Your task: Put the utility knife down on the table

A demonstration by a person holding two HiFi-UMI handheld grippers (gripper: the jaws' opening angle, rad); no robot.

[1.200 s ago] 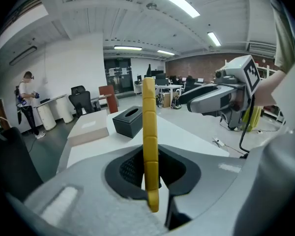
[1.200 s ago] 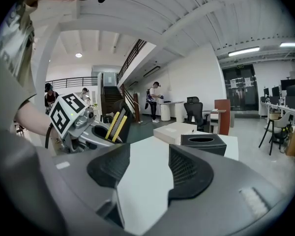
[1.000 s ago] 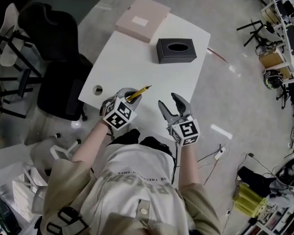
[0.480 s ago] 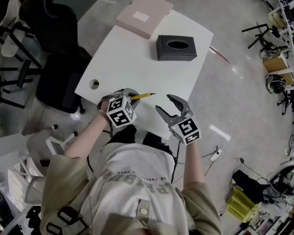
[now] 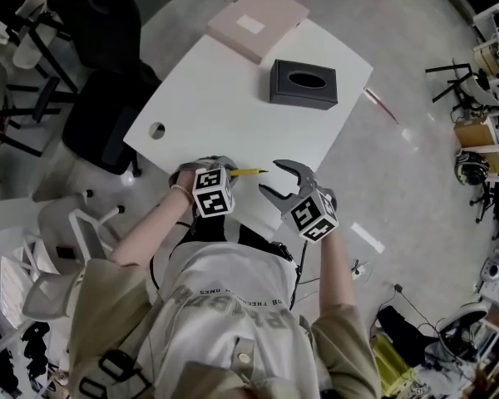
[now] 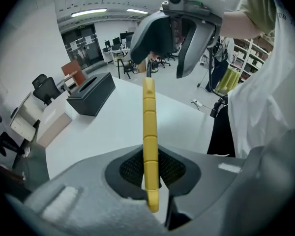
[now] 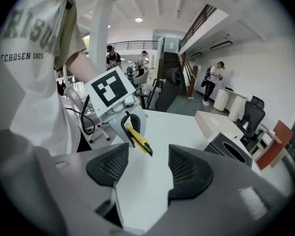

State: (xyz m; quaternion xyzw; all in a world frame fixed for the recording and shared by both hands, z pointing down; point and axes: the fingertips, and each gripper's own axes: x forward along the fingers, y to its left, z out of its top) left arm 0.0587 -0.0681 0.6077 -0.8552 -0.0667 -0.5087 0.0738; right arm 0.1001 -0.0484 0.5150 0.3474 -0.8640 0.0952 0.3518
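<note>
dark office chairs (image 5: pixel 100 32) stand on the floor off the left side of the white desk (image 5: pixel 224 98). a round cable hole (image 5: pixel 156 130) is cut in the desk near its left corner.

at the desk's near edge, the left gripper (image 5: pixel 222 169) is clenched on the utility knife (image 5: pixel 248 172). in the left gripper view its dark ribbed pads (image 6: pixel 132 168) pinch the lower part of the yellow handle (image 6: pixel 149 132). the rest of the knife sticks out past the jaws (segmented yellow body, dark tip). the knife is in the air just above the desk's near edge, not lying on it, and points to the right, at the other gripper.

a flat pink box (image 5: pixel 258 22) lies at the desk's far edge, partly over it.

the right gripper (image 5: pixel 270 181) is just beside the knife's tip, also at the near edge. its jaws are opening and stand wide apart. in the right gripper view nothing lies between its pads (image 7: pixel 110 168); only bare desk shows there. the knife (image 7: pixel 139 140) hangs a little ahead of them, in the left gripper (image 7: pixel 130 127).

the black tissue box (image 5: pixel 303 84) sits near the desk's far right corner, well apart from both grippers. it is close to the pink box but not touching it.
</note>
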